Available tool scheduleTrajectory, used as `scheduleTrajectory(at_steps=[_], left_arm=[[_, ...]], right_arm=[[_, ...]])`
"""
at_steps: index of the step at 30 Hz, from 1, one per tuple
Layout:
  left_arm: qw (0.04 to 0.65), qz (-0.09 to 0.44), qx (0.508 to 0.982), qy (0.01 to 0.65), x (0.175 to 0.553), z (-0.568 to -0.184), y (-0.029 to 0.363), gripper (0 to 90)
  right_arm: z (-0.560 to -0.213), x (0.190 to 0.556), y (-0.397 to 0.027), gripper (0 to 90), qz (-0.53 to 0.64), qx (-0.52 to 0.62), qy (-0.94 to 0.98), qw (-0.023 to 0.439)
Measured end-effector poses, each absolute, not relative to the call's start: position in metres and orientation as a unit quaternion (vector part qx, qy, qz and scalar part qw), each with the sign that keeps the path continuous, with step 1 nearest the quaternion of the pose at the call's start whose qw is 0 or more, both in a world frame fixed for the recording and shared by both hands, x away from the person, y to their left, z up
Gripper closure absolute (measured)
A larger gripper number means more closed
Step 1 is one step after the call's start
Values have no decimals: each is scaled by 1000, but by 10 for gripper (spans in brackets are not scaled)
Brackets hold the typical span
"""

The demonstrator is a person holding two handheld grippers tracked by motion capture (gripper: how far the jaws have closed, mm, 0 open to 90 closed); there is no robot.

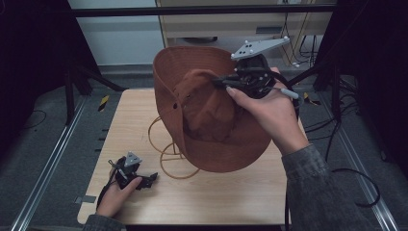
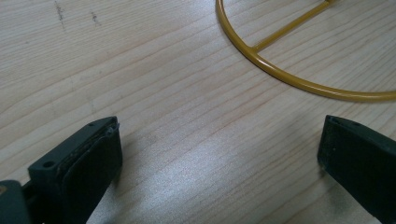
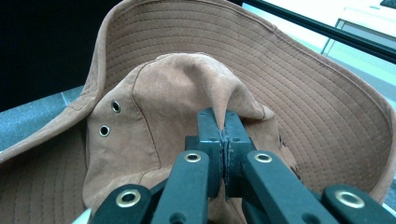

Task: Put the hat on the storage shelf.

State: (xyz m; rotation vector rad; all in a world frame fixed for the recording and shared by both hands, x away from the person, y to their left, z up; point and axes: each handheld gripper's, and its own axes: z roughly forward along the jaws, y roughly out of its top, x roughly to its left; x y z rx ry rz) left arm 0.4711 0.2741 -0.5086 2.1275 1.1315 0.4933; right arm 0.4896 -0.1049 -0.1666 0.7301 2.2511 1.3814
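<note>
The hat (image 1: 211, 115) is brown, with a wide stitched brim, and I hold it up above the middle of the table (image 1: 231, 197). It is tilted: the top of the crown points toward me and up, and the brim stands behind it, the far edge higher than the near edge. Its long axis goes from far left to near right in the high view. Two small metal eyelets (image 3: 109, 118) sit on the side of the crown.

My right tongs (image 1: 226, 82) are pressed together on a fold of cloth at the top of the crown; in the right gripper view the suede is pinched up between the two jaws. My right hand (image 1: 269, 113) is over the right part of the brim.

My left tongs (image 1: 153, 177) lie low on the table near the front left corner, in my left hand (image 1: 115, 195). The jaws are wide apart and hold nothing. Just beyond them is a yellow wire stand (image 2: 289, 79), its ring flat on the wood, below the hat.

The table is pale wood. Around it I see a grey floor (image 1: 43, 139), black frame bars (image 1: 202, 10) and cables (image 1: 356, 178) at the right.
</note>
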Motion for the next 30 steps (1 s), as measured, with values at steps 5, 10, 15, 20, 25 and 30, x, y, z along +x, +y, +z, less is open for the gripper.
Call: scheduleTrajectory(at_steps=[5,10,15,20,25,30], left_arm=[[334,189,815,434,471,-509,274,0],[334,189,815,433,471,-509,274,0],[334,189,815,434,471,-509,274,0],[334,189,815,434,471,-509,274,0],[334,189,815,433,471,-509,274,0],[335,189,815,434,471,-509,274,0]], right_arm=[[-168,494,-96,892,496,260,805,197],[-171,496,-89,892,503,254,803,191],[-174,497,-80,891,503,249,807,186],[-171,498,-75,891,504,246,807,186],[-168,500,-70,891,504,244,807,186],[-167,500,-62,891,508,240,807,183]])
